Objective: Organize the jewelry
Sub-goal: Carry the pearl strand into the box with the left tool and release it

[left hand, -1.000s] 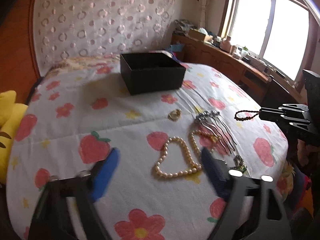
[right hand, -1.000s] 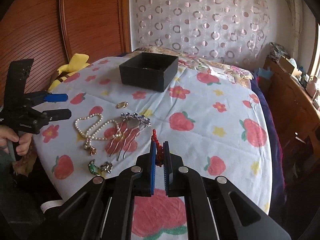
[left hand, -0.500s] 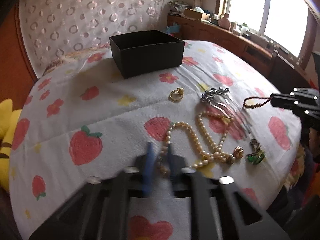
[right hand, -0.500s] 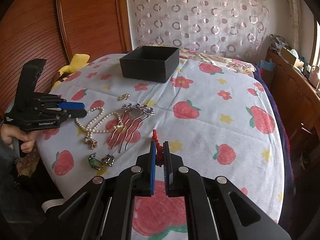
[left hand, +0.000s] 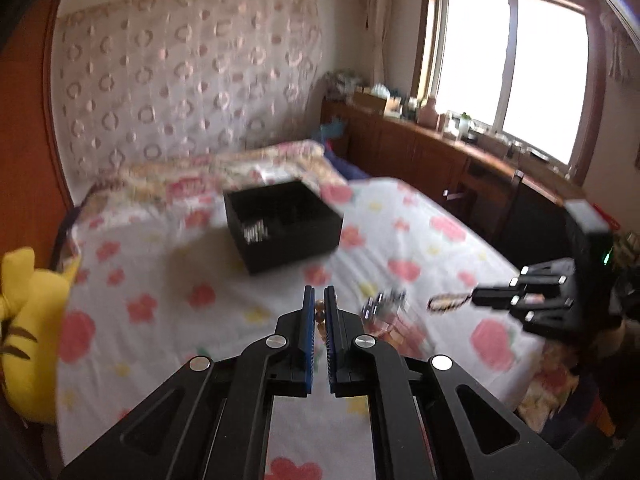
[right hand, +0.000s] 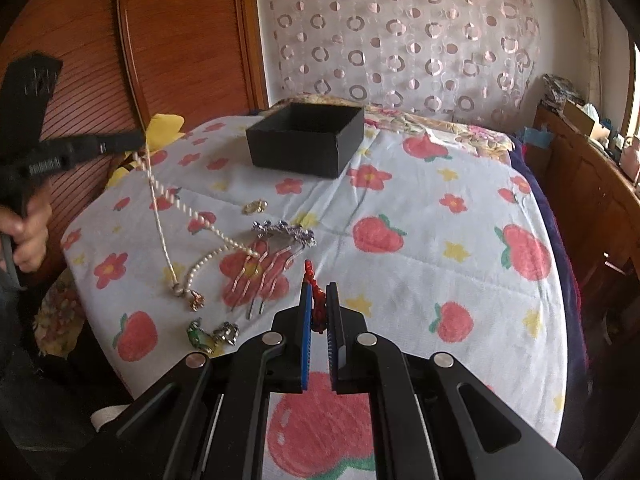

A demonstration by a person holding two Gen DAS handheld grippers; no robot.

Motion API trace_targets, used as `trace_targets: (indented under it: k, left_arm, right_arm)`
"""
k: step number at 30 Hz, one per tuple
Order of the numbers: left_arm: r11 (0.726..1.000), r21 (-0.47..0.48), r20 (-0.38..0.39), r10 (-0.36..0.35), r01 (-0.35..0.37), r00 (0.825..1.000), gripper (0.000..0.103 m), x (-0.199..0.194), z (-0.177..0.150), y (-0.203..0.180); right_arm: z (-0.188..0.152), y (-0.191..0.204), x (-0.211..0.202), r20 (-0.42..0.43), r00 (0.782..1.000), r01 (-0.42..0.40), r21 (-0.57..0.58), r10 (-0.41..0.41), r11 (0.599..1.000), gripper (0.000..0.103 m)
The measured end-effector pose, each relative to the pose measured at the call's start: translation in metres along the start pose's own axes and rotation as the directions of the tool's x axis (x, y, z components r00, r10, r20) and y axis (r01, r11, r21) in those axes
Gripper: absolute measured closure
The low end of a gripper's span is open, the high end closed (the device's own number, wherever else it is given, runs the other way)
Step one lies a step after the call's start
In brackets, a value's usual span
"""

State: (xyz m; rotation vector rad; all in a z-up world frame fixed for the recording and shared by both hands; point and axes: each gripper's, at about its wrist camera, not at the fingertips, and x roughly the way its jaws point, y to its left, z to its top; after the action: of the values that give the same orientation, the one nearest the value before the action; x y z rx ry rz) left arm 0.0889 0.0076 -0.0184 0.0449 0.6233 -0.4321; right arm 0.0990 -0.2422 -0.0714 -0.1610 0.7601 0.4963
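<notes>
My left gripper (left hand: 319, 300) is shut on the pearl necklace (right hand: 188, 210) and lifts one end off the bed; a few beads (left hand: 319, 309) show between its fingers. In the right wrist view that gripper (right hand: 138, 140) is at the left, with the strand hanging to the bedspread. My right gripper (right hand: 319, 296) is shut on a red beaded bracelet (right hand: 314, 284), held above the bed; it also shows in the left wrist view (left hand: 448, 301). A black open box (right hand: 306, 144) stands farther back.
On the strawberry bedspread (right hand: 420, 240) lie a silver hair comb (right hand: 276, 252), a gold ring (right hand: 254, 206) and green earrings (right hand: 210, 334). A yellow plush toy (left hand: 24, 320) sits at the left edge. A wooden cabinet (right hand: 592, 184) runs along the right.
My left gripper closed on the pearl necklace and rose, pulling one end of the strand up. The right gripper stays shut on the red bracelet, moved slightly forward.
</notes>
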Motion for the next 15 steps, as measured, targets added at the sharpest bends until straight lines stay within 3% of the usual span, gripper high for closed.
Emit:
trace_targets:
  k: [8,15]
  left_arm:
    - [0.999,0.044,0.1,0.006,-0.01,0.995,0.099,-0.025,0.046,-0.014]
    - [0.998,0.064,0.135,-0.02,0.011,0.991,0.099,-0.038,0.071,-0.025]
  right_arm:
    - [0.02,0.003,-0.018,0.054,0.999,0.006,-0.019,-0.005,1.0,0.095]
    - [0.036,0.006,-0.03,0.093,0.996,0.011,-0.038,-0.007,0.999,0.095]
